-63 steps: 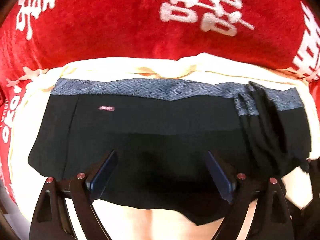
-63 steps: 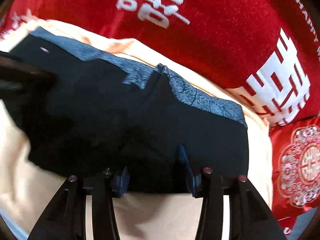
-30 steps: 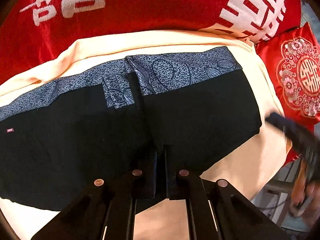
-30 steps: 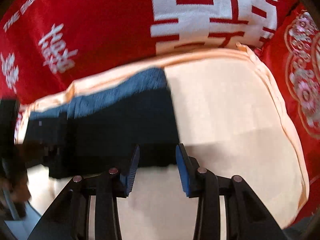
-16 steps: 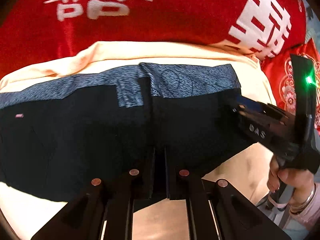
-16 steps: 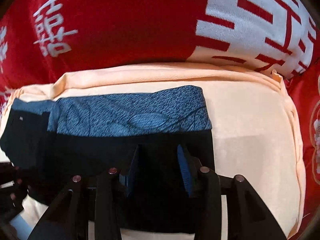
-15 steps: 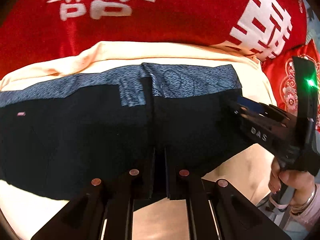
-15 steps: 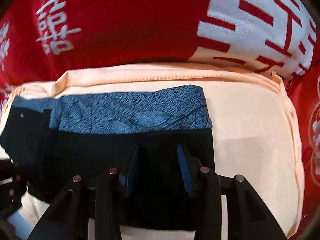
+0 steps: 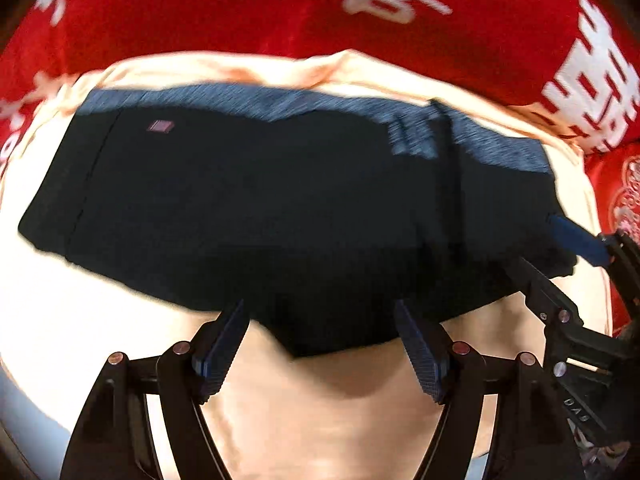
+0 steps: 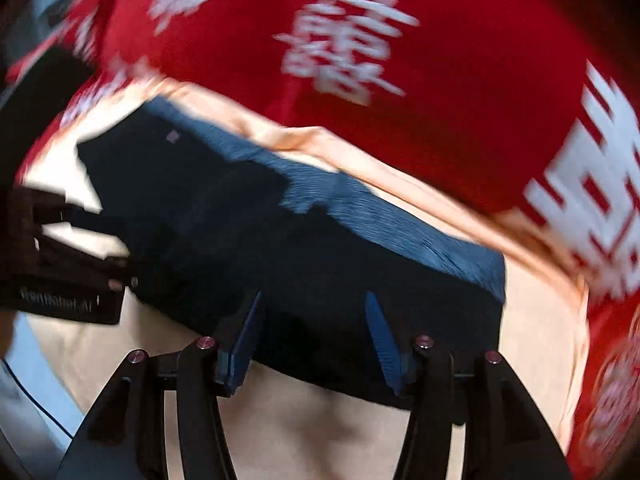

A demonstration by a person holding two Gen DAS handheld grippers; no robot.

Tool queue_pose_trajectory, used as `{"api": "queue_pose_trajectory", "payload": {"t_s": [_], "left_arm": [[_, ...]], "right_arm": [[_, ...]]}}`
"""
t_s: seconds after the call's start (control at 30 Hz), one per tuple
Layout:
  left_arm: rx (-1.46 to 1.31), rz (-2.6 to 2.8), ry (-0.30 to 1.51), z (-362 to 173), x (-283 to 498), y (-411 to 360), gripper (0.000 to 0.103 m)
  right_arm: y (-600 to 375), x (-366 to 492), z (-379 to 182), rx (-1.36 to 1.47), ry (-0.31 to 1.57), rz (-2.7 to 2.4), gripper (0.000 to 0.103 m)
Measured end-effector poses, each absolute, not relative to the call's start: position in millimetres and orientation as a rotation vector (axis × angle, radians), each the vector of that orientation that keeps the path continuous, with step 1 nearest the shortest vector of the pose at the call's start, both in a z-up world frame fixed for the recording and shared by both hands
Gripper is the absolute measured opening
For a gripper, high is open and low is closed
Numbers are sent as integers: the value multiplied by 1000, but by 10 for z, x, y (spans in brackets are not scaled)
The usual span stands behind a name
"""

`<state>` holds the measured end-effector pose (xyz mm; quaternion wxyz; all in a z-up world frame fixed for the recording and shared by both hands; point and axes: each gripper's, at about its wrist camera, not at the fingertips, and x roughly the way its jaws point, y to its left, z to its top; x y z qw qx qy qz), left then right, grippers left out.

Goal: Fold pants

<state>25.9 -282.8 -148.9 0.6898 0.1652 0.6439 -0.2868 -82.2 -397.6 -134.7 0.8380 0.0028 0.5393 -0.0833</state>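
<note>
The black pants point(image 9: 280, 208) lie folded flat on a cream cloth point(image 9: 320, 408), with a grey-blue patterned waistband point(image 9: 248, 100) along the far edge and a small pink label point(image 9: 160, 126) at the left. My left gripper point(image 9: 320, 340) is open and empty at the pants' near edge. My right gripper point(image 10: 316, 336) is open over the pants' point(image 10: 256, 232) near right part, holding nothing. It also shows at the right in the left wrist view point(image 9: 576, 240). The right wrist view is blurred by motion.
A red blanket point(image 9: 280, 12) with white characters lies beyond the cream cloth. A red embroidered cushion point(image 9: 624, 200) sits at the right. The left gripper's body point(image 10: 60, 264) shows at the left in the right wrist view.
My left gripper has opened and let go of the pants' near edge and shifted left. My right gripper has opened wider and swung sideways over the pants.
</note>
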Motion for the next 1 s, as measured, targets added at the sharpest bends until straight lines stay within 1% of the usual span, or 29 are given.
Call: {"api": "queue_pose_trajectory", "payload": {"t_s": [0.23, 0.33, 0.4, 0.43, 0.47, 0.57, 0.67, 0.7, 0.73, 0.83, 1.0], "left_arm": [[339, -578, 1474, -1616, 248, -2549, 75], [327, -572, 1479, -1637, 261, -2485, 75], [317, -566, 1487, -1651, 281, -2420, 75], [314, -564, 1490, -1656, 292, -2394, 75], [313, -564, 1492, -1649, 297, -2377, 75], [307, -570, 1487, -1624, 317, -2360, 75], [312, -571, 1494, -1665, 327, -2345, 75], [311, -566, 1500, -1680, 335, -2339, 75], [305, -561, 1504, -1688, 345, -2339, 75], [286, -562, 1500, -1662, 363, -2313, 75], [292, -544, 1502, -1693, 417, -2246, 75]], "right_arm": [[-3749, -744, -1524, -132, 1170, -118, 57], [-3783, -723, -1585, -110, 1190, -129, 57], [-3880, -679, -1597, -29, 1204, -152, 54], [-3933, -659, -1598, 24, 1215, -162, 47], [-3986, -648, -1583, 70, 1223, -166, 45], [-4007, -660, -1494, 70, 1190, -209, 45], [-3916, -597, -1649, -9, 1257, -205, 44], [-3890, -571, -1721, -24, 1284, -206, 38], [-3897, -552, -1741, -1, 1288, -194, 22], [-3928, -514, -1673, 85, 1279, -196, 17], [-3911, -497, -1641, 128, 1304, -171, 16]]}}
